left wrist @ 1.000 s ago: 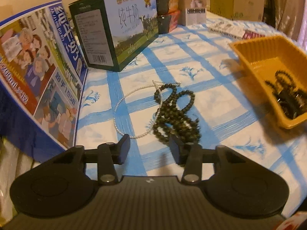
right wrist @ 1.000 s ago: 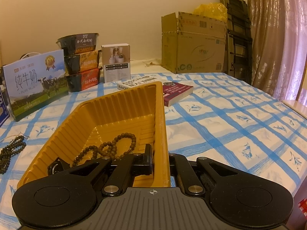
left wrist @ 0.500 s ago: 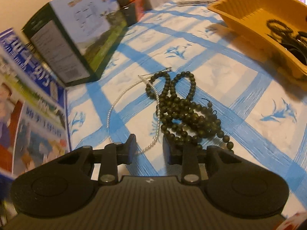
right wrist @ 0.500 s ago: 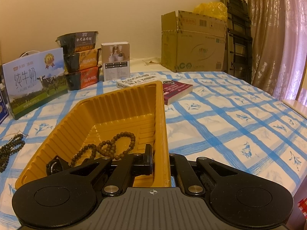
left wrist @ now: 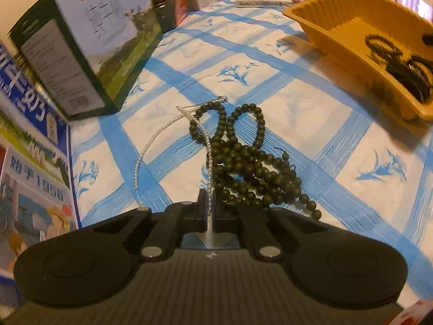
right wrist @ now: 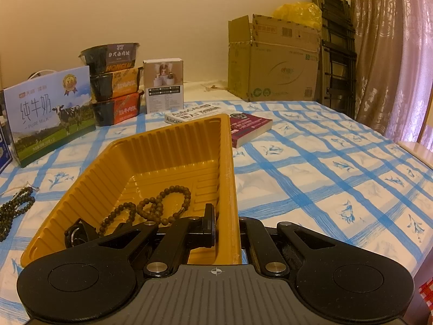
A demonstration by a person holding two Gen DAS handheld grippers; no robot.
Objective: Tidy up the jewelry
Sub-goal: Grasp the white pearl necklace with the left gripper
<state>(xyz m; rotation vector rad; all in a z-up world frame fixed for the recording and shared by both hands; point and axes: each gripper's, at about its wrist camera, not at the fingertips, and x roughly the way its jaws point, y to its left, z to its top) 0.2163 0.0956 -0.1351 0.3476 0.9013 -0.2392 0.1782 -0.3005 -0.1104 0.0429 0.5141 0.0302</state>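
A thin white pearl necklace (left wrist: 151, 146) lies in a loop on the blue-checked tablecloth, beside a pile of dark green beads (left wrist: 243, 159). My left gripper (left wrist: 209, 205) is shut on the near end of the pearl necklace, low over the cloth. The yellow tray (left wrist: 341, 21) stands to the right. In the right wrist view my right gripper (right wrist: 227, 216) is shut on the right wall of the yellow tray (right wrist: 162, 149), which holds a brown bead string (right wrist: 162, 205) and a dark ring-like item (right wrist: 75, 235). The dark green beads (right wrist: 16, 205) show at far left.
A milk carton (left wrist: 89, 43) and a blue printed box (left wrist: 29, 162) stand to the left. Stacked food bowls (right wrist: 113, 84), a small white box (right wrist: 163, 85), two books (right wrist: 230, 124) and a cardboard box (right wrist: 273, 59) are at the back.
My left gripper moved forward and down to the pearl necklace and closed on its near strand. The right gripper kept its hold on the tray wall.
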